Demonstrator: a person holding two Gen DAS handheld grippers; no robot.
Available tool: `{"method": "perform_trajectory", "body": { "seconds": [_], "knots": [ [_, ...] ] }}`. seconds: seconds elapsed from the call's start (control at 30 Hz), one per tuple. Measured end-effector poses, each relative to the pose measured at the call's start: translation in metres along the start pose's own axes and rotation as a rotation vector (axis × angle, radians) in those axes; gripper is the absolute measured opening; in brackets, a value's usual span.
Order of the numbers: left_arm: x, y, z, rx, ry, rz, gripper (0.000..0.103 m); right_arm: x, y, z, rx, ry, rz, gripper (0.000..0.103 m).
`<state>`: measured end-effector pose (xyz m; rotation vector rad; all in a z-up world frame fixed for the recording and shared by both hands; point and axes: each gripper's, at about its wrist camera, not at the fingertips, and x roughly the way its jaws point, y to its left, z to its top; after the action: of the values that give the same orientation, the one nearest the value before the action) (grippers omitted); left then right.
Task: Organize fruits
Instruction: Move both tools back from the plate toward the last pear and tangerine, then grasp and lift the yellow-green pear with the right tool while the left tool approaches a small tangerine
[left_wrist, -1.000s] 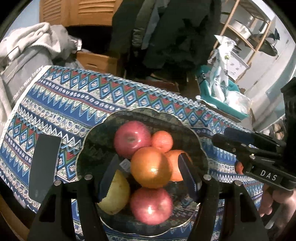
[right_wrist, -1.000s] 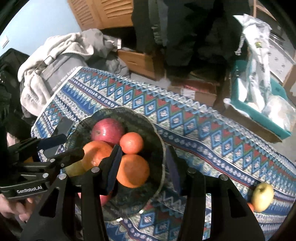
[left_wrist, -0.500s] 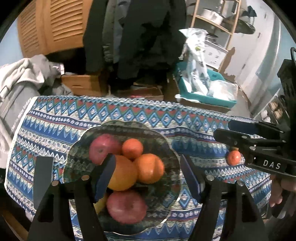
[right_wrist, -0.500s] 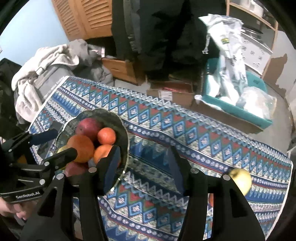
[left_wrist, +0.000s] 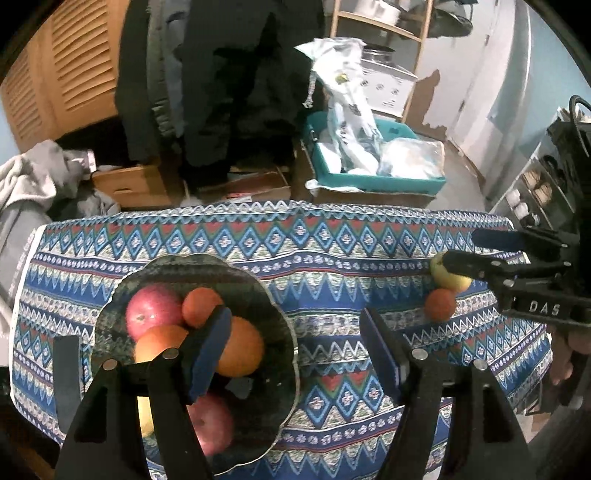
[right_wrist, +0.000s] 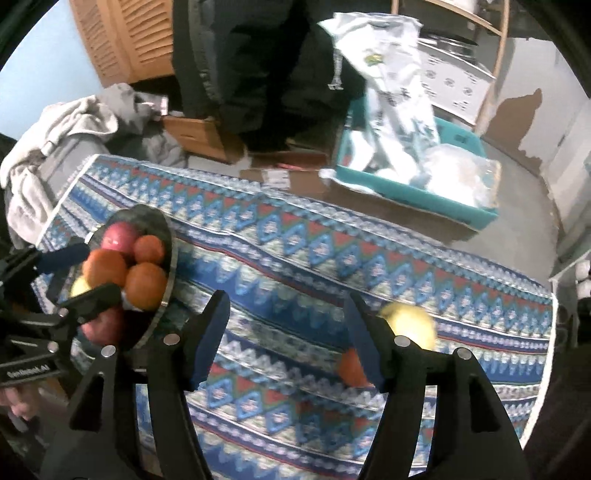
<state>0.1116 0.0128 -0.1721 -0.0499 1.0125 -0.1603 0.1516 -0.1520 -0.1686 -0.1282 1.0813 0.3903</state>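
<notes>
A dark glass bowl (left_wrist: 284, 332) on the patterned tablecloth (left_wrist: 332, 258) holds red apples (left_wrist: 153, 308), oranges (left_wrist: 240, 350) and a yellow fruit. To the right on the cloth lie a yellow apple (left_wrist: 448, 278) and a small orange (left_wrist: 439, 303), touching. My left gripper (left_wrist: 295, 350) hovers open over the bowl's right rim with nothing between its fingers. My right gripper (right_wrist: 288, 332) is opening above bare cloth; the yellow apple (right_wrist: 410, 325) and small orange (right_wrist: 349, 365) show just past its right finger. In the left wrist view the right gripper (left_wrist: 461, 247) hangs over that apple.
A flat dark rectangle (left_wrist: 66, 373) lies on the cloth left of the bowl. Beyond the table's far edge stand a teal tray (left_wrist: 369, 181) with plastic bags, cardboard boxes (left_wrist: 129, 184) and a heap of grey clothes (right_wrist: 55, 147). A person's hand (left_wrist: 569, 354) holds the right gripper.
Both grippers have moved right, away from the bowl's middle. The right gripper's jaws have spread wider. The yellow apple and small orange now sit close to the right gripper.
</notes>
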Motion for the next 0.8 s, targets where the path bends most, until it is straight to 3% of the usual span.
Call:
{"method": "perform_trajectory", "body": {
  "seconds": [0.4,0.8],
  "knots": [
    [0.035,-0.052,0.01,0.101,0.06,-0.01,0.074,0.004,-0.068,-0.016,-0.005,0.05,-0.069,0.069],
    [0.076,-0.084,0.023,0.163,0.107,-0.028,0.074,0.049,-0.109,-0.03,0.037,0.136,0.004,0.069]
  ]
}}
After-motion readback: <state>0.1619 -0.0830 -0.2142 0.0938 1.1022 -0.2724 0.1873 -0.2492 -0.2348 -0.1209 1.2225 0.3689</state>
